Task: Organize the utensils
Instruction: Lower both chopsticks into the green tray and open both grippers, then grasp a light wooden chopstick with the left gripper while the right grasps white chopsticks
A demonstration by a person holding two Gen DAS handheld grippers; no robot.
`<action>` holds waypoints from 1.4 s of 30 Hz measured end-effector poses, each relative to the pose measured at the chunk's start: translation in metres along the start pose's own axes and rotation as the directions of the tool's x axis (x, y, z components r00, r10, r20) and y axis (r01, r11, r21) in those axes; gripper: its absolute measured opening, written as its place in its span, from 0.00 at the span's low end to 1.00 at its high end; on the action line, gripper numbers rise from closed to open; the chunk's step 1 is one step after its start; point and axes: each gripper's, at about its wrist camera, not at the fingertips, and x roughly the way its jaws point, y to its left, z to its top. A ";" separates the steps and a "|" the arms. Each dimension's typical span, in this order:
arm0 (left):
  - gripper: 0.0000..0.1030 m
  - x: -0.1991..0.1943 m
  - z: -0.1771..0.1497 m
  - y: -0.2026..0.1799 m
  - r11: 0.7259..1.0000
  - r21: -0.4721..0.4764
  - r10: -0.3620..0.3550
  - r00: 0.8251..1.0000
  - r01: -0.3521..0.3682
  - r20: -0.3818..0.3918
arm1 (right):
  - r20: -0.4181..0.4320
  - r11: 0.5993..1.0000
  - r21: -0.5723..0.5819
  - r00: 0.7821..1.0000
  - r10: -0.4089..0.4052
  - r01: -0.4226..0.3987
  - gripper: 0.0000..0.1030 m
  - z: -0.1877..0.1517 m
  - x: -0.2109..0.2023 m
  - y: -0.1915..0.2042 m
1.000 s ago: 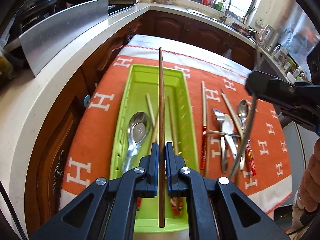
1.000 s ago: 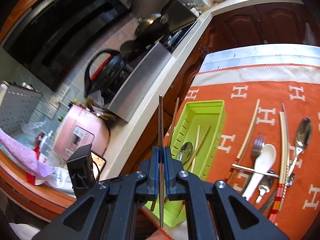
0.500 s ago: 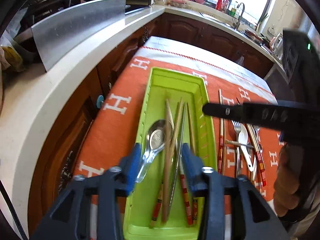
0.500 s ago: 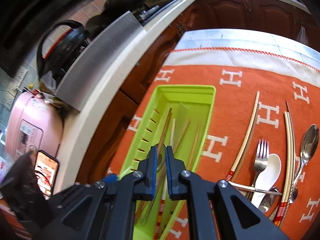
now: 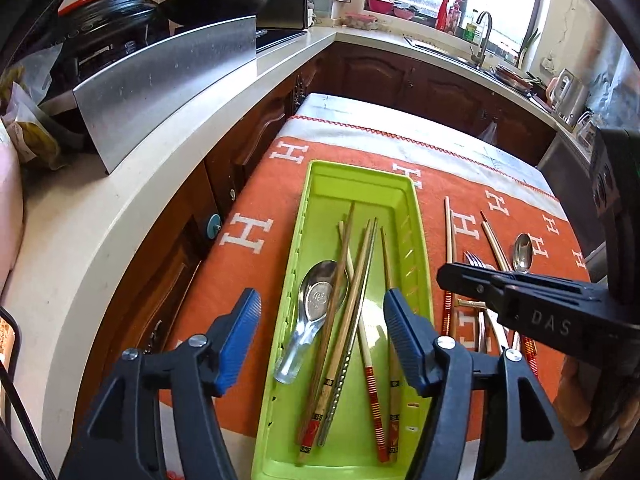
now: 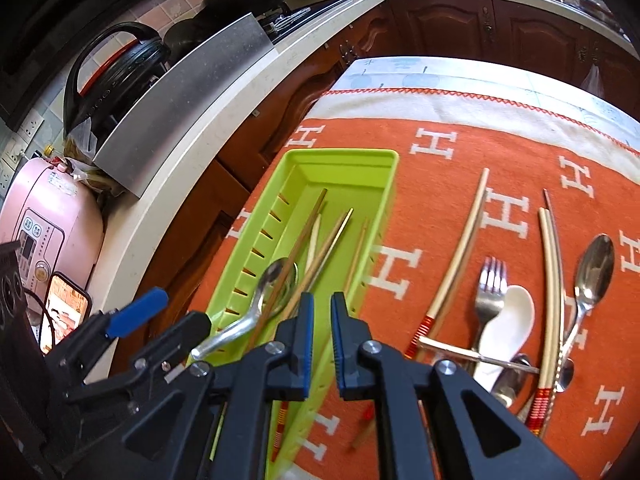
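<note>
A lime green tray [image 5: 422,236] [image 6: 384,184] lies on an orange cloth and holds several chopsticks [image 5: 352,312] and a metal spoon [image 5: 316,300] [image 6: 276,276]. My left gripper [image 5: 322,328] is wide open and empty, straddling the tray's near end. My right gripper [image 6: 320,336] has its jaws a small gap apart with nothing between them, over the tray's right wall; it also shows in the left wrist view [image 5: 520,300]. Loose chopsticks [image 6: 460,256], a fork [image 6: 490,292], a white spoon [image 6: 508,320] and a metal spoon [image 6: 592,272] lie right of the tray.
The orange cloth [image 5: 256,208] covers a small table beside a white counter [image 5: 120,208] with a steel panel [image 5: 168,80], pans and a pink appliance [image 6: 44,220]. Dark wood cabinets [image 6: 480,28] stand behind. A phone [image 6: 66,312] sits at the left.
Both grippers were shut on chopsticks a second ago. The chopsticks now lie in the green tray. My left jaws have opened wide and my right jaws have parted slightly.
</note>
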 end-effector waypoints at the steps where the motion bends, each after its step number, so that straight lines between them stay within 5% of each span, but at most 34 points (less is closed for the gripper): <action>1: 0.61 -0.001 0.000 -0.001 1.000 0.003 0.001 1.000 -0.001 0.000 | 0.004 1.000 0.001 1.000 -0.004 0.004 0.09 -0.001 -0.002 -0.001; 23: 0.65 -0.001 -0.006 -0.082 0.986 0.168 -0.002 0.999 0.008 -0.036 | 0.119 0.984 0.159 0.988 -0.100 0.080 0.08 -0.047 -0.065 -0.094; 32: 0.64 0.025 0.007 -0.114 0.978 0.186 -0.073 0.992 0.091 -0.101 | 0.118 0.972 0.222 0.988 -0.102 0.074 0.08 -0.058 -0.066 -0.139; 42: 0.09 0.093 0.034 -0.133 0.963 0.175 -0.155 0.955 0.203 -0.254 | 0.106 0.971 0.235 0.992 -0.072 0.046 0.08 -0.059 -0.055 -0.164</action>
